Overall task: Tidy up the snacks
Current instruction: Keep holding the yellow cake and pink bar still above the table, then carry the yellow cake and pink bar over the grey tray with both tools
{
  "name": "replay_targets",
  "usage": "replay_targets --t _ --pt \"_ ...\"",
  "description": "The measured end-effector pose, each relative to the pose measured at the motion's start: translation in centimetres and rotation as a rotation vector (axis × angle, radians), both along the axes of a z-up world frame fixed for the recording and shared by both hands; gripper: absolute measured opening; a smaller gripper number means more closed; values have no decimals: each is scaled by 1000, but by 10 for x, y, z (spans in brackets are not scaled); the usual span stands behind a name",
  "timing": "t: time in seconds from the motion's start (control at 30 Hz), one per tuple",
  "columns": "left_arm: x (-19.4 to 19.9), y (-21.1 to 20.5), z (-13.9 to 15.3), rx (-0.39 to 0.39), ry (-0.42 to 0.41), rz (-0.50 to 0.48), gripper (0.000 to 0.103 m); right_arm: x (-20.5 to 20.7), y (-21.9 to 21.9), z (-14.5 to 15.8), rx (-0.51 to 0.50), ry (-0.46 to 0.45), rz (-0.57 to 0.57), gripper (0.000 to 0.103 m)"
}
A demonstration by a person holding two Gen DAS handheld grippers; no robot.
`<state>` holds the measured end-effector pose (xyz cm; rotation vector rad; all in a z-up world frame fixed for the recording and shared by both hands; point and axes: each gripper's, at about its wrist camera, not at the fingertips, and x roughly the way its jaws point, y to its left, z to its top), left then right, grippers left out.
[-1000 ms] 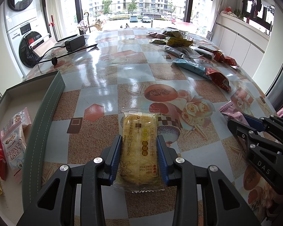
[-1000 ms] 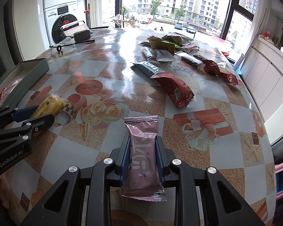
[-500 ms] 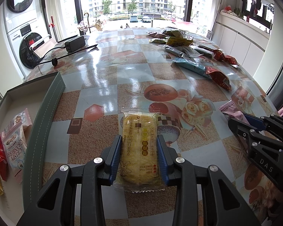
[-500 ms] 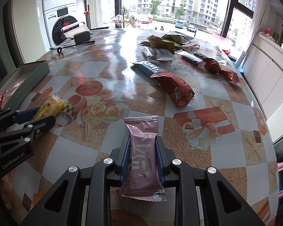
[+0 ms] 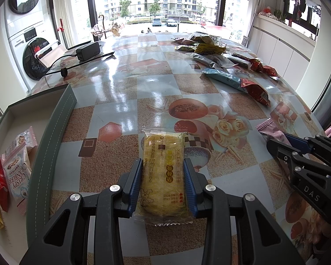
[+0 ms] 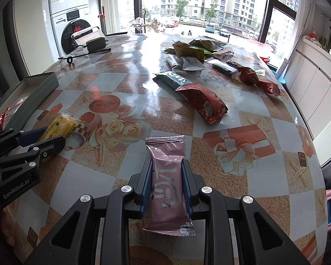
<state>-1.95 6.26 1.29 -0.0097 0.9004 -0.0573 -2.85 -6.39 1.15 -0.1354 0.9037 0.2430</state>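
Note:
My left gripper (image 5: 163, 165) is shut on a yellow snack pack (image 5: 163, 172) in a clear wrapper, its blue pads pressing both long sides just above the table. The right gripper (image 6: 167, 166) is shut on a pink snack bar (image 6: 167, 183), held lengthwise between its pads. Each gripper shows in the other's view: the right gripper (image 5: 275, 141) with the pink snack bar (image 5: 271, 130) at the right edge, the left gripper (image 6: 53, 135) with the yellow snack pack (image 6: 59, 125) at the left. A grey-green box (image 5: 53, 128) stands to the left and holds several snack packets (image 5: 17, 167).
Loose snacks lie at the far right of the patterned table (image 5: 125, 92): a red pack (image 6: 205, 103), a teal pack (image 6: 172, 79) and a pile (image 6: 194, 48) behind them. A black charger with cable (image 5: 88, 50) lies far left. A washing machine (image 5: 31, 50) stands beyond the table.

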Motion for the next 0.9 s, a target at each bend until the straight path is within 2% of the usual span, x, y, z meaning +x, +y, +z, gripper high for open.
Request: replay_targets --t 0.23,0.4,0.5,0.7,0.9 --pt "-10 8 8 14 -23 -8 39 0 1 0 -1 0 0 27" --pt "-25 46 18 -91 -19 23 39 0 0 0 2 0 0 27" --pt "-35 68 28 -121 -33 55 39 0 0 0 3 2 2 27" --pt "-49 114 49 -92 -47 116 39 -6 17 9 36 23 51 27" --pt "-59 156 64 -45 -52 188 39 -13 74 37 106 4 202 27"
